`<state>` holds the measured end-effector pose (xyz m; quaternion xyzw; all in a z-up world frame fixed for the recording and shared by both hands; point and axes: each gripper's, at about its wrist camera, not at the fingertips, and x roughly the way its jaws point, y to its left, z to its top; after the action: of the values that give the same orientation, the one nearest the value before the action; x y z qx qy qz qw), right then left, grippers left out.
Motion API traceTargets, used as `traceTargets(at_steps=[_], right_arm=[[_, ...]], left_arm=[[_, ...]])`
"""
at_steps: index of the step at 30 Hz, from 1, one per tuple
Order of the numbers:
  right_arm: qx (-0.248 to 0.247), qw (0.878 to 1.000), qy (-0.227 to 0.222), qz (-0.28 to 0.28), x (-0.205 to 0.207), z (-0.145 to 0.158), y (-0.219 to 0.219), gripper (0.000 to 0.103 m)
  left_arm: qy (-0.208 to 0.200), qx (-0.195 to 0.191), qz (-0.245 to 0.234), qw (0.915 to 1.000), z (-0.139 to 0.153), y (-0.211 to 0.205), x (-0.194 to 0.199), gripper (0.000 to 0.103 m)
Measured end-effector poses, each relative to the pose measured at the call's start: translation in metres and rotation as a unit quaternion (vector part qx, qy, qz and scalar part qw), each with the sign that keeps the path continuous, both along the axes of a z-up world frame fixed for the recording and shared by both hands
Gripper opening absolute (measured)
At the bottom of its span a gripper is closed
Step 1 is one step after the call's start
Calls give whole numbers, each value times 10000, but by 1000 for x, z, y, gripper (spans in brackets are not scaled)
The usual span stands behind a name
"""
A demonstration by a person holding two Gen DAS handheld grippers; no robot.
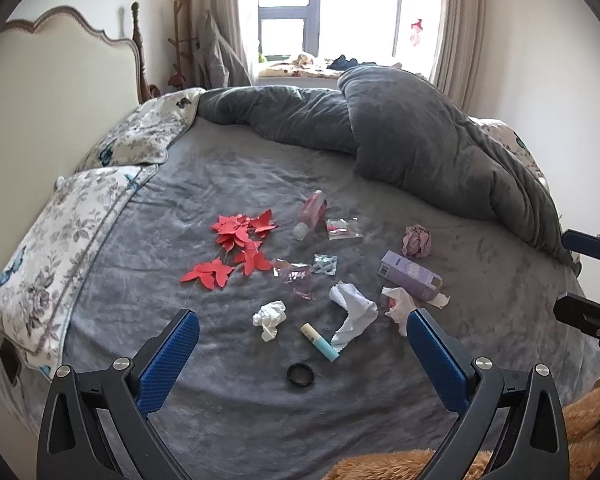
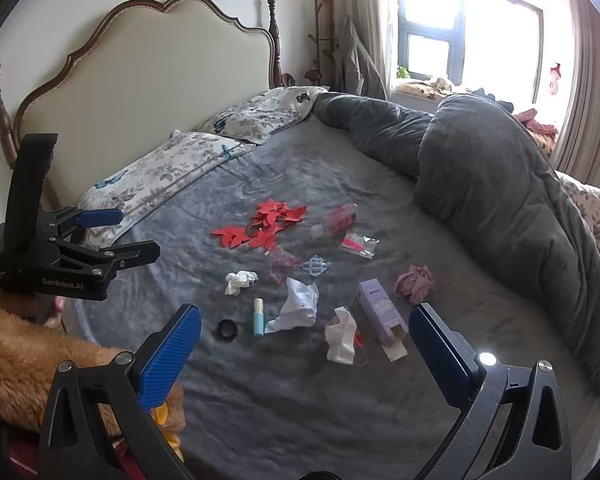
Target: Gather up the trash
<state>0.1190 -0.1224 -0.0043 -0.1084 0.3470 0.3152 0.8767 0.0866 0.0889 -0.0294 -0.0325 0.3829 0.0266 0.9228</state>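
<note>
Trash lies scattered on the grey bed sheet (image 1: 228,184): red paper butterflies (image 1: 236,248), a white crumpled tissue (image 1: 270,317), a white cloth (image 1: 354,314), a blue-and-cream tube (image 1: 320,342), a black ring (image 1: 301,375), a purple box (image 1: 412,276), a pink wad (image 1: 417,241), a pink bottle (image 1: 310,214) and small plastic wrappers (image 1: 324,266). My left gripper (image 1: 302,332) is open and empty above the near edge. My right gripper (image 2: 306,326) is open and empty, hovering over the tissue (image 2: 342,334) and purple box (image 2: 380,308).
A bunched grey duvet (image 1: 420,136) lies along the far and right side of the bed. Floral pillows (image 1: 80,232) and a headboard (image 1: 60,68) are at left. A window (image 1: 328,8) is behind. A fuzzy orange sleeve (image 2: 24,360) shows at the left.
</note>
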Motion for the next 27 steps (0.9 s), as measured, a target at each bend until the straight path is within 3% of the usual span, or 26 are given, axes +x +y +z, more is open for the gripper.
traceTargets(at_steps=[27], right_arm=[[0,10000,-26,-81,-6,7,-5,103]], left_arm=[[2,283,-231,9993,-3,-16,-5,103]])
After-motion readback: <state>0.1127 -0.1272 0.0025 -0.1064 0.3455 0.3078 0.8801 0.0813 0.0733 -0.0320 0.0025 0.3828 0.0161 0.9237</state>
